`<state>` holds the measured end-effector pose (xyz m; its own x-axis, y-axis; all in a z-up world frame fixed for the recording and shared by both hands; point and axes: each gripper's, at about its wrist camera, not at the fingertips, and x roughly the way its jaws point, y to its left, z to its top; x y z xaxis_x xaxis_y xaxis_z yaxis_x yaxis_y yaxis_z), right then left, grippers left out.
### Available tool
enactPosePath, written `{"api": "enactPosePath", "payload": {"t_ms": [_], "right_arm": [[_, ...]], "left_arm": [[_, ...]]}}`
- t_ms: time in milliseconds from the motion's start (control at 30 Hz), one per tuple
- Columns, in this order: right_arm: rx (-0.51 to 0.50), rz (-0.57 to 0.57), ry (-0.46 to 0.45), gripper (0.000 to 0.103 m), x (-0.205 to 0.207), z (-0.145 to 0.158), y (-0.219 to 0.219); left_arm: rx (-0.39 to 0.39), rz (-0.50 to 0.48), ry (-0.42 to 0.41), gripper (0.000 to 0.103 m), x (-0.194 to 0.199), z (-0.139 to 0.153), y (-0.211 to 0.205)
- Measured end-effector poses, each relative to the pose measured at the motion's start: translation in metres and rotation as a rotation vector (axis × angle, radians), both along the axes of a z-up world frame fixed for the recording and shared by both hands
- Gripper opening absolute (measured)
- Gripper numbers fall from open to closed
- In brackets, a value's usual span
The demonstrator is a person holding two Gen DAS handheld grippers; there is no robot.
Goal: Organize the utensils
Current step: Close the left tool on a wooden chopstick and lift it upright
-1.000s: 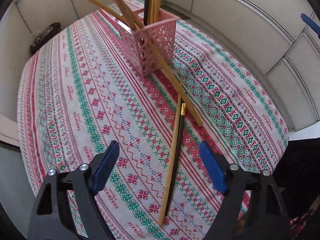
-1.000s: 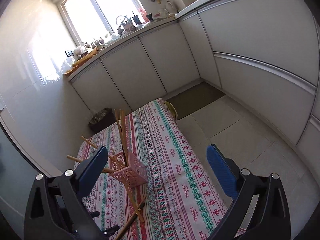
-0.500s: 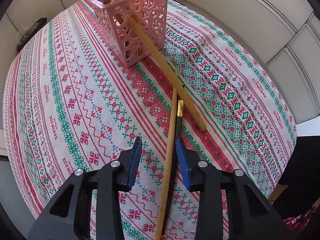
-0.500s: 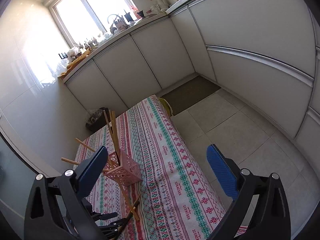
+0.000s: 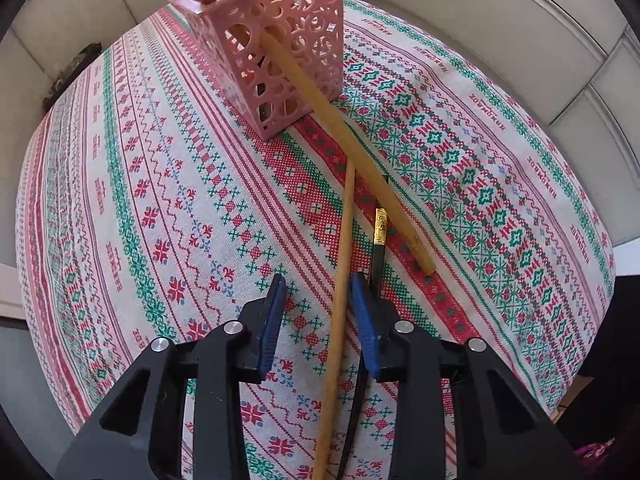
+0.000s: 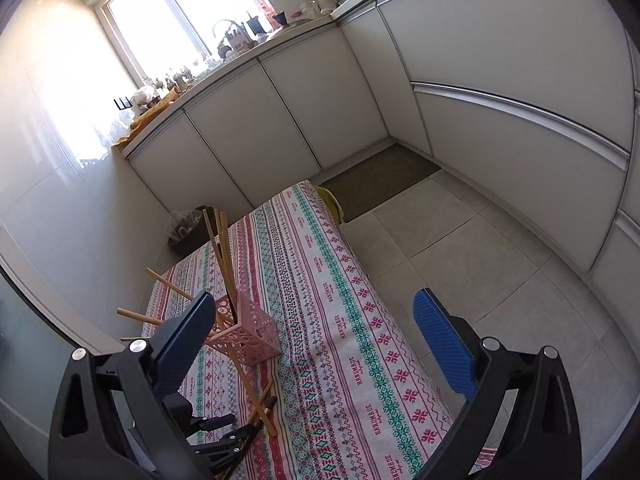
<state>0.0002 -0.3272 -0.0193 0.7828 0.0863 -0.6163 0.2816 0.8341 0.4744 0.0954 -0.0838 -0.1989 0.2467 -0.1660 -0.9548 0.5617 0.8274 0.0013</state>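
left gripper has dropped closer to the cloth, jaws closing around a wooden chopstick, not pressing yet; black chopstick beside it, near the basket. right gripper wide open, empty.

A woven, matt cloth with cross-stitch patterning is seen at the centre of the frame. The pierced basket at the top looks of smooth pink plastic, the chopstick of pale matt wood. Textured blue pads are fitted on glossy black plastic.
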Motion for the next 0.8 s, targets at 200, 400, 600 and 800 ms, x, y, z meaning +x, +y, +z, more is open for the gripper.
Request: {"api": "enactPosePath", "payload": {"t_ms": [200, 400, 600, 800], "right_arm": [[0.012, 0.035, 0.024, 0.096, 0.003, -0.004, 0.01], [0.043, 0.214, 0.115, 0.096, 0.009, -0.017, 0.054], [0.125, 0.374, 0.289, 0.085, 0.014, -0.066, 0.139], [0.155, 0.349, 0.519, 0.046, 0.028, -0.123, 0.195]], "left_arm": [[-0.04, 0.158, -0.015, 0.007, -0.005, -0.004, 0.017], [-0.111, 0.342, -0.007, 0.006, -0.014, -0.004, 0.071], [-0.272, 0.458, -0.145, 0.006, -0.039, 0.042, 0.12], [-0.439, 0.506, -0.281, 0.006, -0.07, 0.085, 0.158]]}}
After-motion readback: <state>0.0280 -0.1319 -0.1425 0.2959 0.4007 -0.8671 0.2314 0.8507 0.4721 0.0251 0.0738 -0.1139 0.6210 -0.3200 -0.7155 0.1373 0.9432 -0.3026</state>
